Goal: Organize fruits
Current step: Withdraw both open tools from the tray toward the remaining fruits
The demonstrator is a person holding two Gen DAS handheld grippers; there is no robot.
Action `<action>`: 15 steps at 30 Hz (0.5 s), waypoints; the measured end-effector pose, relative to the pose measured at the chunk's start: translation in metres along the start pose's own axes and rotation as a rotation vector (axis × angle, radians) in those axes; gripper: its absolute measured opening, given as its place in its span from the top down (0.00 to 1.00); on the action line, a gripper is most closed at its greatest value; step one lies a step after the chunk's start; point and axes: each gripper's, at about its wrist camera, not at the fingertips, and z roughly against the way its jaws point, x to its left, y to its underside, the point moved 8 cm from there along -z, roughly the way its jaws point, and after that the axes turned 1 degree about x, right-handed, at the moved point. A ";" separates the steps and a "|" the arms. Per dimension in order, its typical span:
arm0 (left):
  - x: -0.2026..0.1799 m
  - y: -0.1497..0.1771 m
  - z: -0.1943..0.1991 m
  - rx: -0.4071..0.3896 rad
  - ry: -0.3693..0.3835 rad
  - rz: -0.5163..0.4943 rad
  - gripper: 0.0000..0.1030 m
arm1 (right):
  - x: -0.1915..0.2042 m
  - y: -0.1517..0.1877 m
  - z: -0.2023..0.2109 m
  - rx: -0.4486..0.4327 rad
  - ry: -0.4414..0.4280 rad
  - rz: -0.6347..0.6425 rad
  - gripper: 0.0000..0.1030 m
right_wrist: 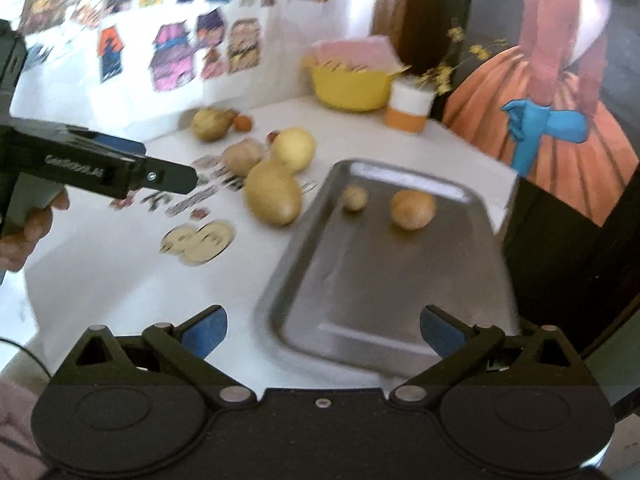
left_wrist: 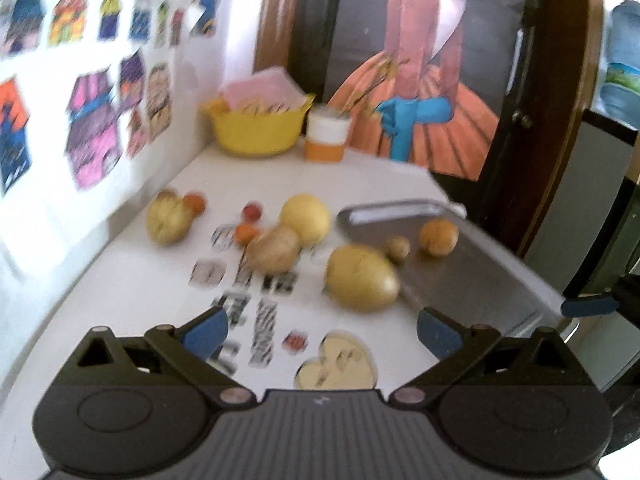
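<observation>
A grey metal tray (right_wrist: 360,280) lies on the white table with an orange fruit (right_wrist: 413,209) and a small brown fruit (right_wrist: 354,197) in it. Beside its left edge rests a big yellow mango (right_wrist: 273,193), with a brownish fruit (right_wrist: 242,157) and a pale yellow fruit (right_wrist: 293,149) behind it. Another yellow fruit (left_wrist: 167,216) and small orange ones (left_wrist: 195,202) lie further left. My left gripper (left_wrist: 322,330) is open above the stickered tabletop, short of the mango (left_wrist: 362,278). My right gripper (right_wrist: 324,330) is open over the tray's near end (left_wrist: 460,276). Both hold nothing.
A yellow bowl (right_wrist: 352,84) and a white-and-orange jar (right_wrist: 410,110) stand at the table's back. Stickers (left_wrist: 256,304) cover the tabletop and the left wall. A dark framed picture (left_wrist: 420,80) leans behind the tray. A hand (right_wrist: 28,228) holds the left gripper's handle.
</observation>
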 end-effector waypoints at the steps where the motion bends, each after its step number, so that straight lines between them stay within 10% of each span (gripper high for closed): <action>1: 0.006 0.005 0.000 0.014 -0.005 0.012 0.01 | 0.007 0.001 -0.001 0.013 -0.003 0.017 0.01; 15: 0.075 0.033 0.019 0.095 -0.127 0.108 0.01 | 0.085 -0.023 -0.020 -0.006 -0.125 0.134 0.01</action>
